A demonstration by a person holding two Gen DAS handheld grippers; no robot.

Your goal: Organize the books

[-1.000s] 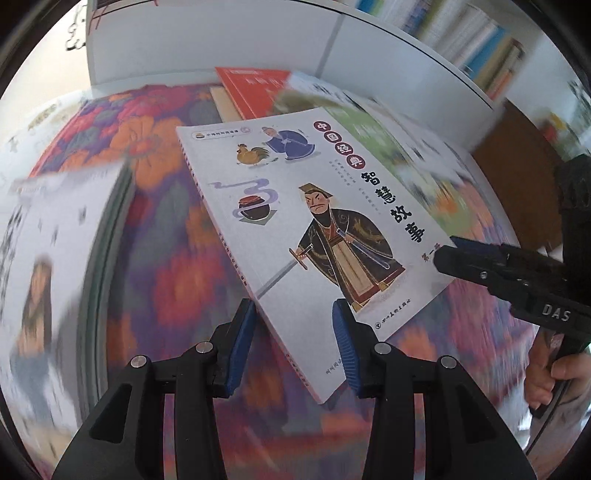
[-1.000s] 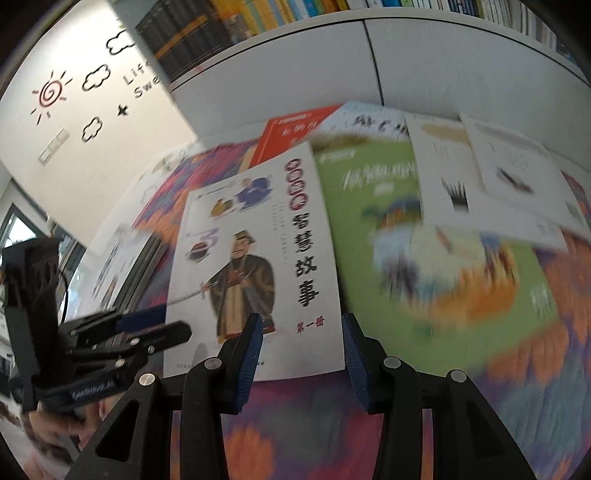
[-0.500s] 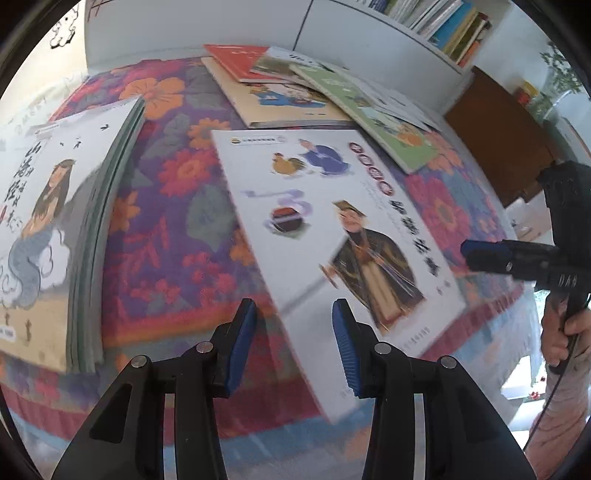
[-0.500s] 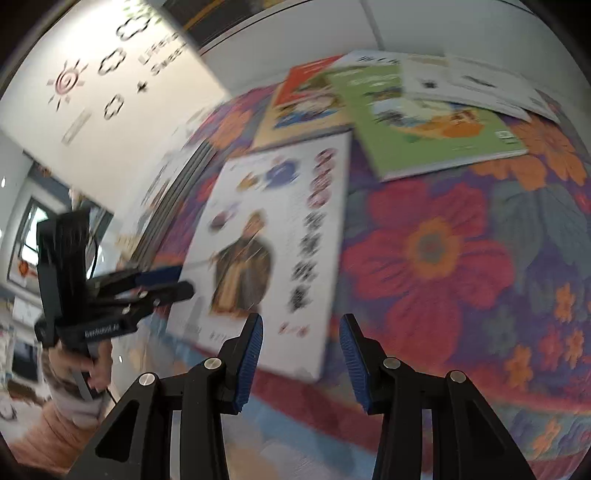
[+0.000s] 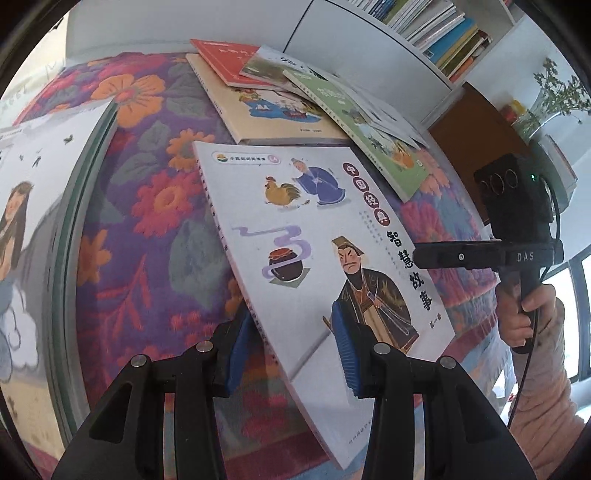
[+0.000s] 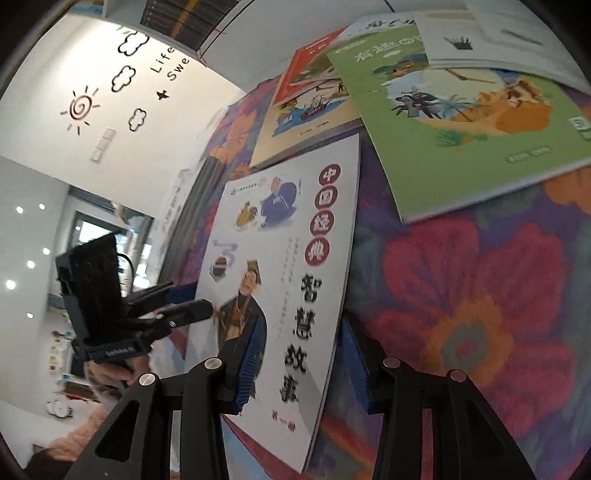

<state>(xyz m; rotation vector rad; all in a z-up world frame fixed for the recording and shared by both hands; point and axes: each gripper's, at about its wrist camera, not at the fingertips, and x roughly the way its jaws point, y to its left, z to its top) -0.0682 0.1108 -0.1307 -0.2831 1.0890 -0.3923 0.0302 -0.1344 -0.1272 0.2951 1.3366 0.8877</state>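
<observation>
A white picture book (image 5: 314, 240) with a robed warrior on its cover lies slanted on the flowered tablecloth (image 5: 147, 206), its near corner past the table's front edge. My left gripper (image 5: 293, 350) is shut on its spine edge, one pad under the book and one on the cover. In the right wrist view the same white picture book (image 6: 288, 258) sits between the pads of my right gripper (image 6: 303, 365), which is shut on its opposite long edge. The right gripper (image 5: 417, 256) reaches in from the right in the left wrist view. The left gripper (image 6: 199, 302) shows at the book's left side.
A stack of books (image 5: 37, 221) lies at the left of the table. Behind the held book, a tan book (image 5: 269, 107), a red book (image 5: 225, 55) and a green book (image 5: 369, 129) overlap. A bookshelf (image 5: 436, 29) and a brown cabinet (image 5: 476, 125) stand beyond.
The white book has come away from the scattered books toward the table's front edge, carried by both grippers. It has sunk lower and now overhangs the edge.
</observation>
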